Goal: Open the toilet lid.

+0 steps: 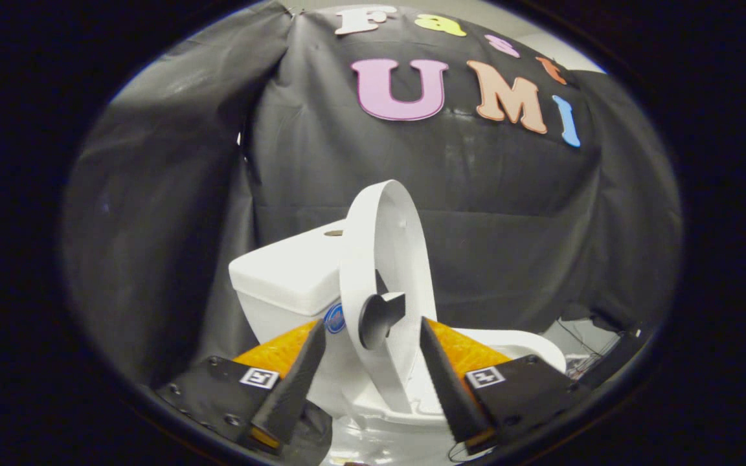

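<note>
Claw [373, 346] agape around raised lid [383, 259]

gripper [373, 353]: two long tapering fingers with a wide gap between them
finger faces [444, 382]: inner sides ridged with fine saw-like teeth along their length
finger backs [279, 349]: outer sides carry textured wedge-shaped panels, pebbled in surface
mounting plates [531, 388]: flat dark plates at the base of each finger, angular in outline
screws [172, 389]: small round screw heads along the plate edges, dark like the plates
markers [259, 377]: one small square black-and-white tag on each plate, just behind each finger's base
</note>
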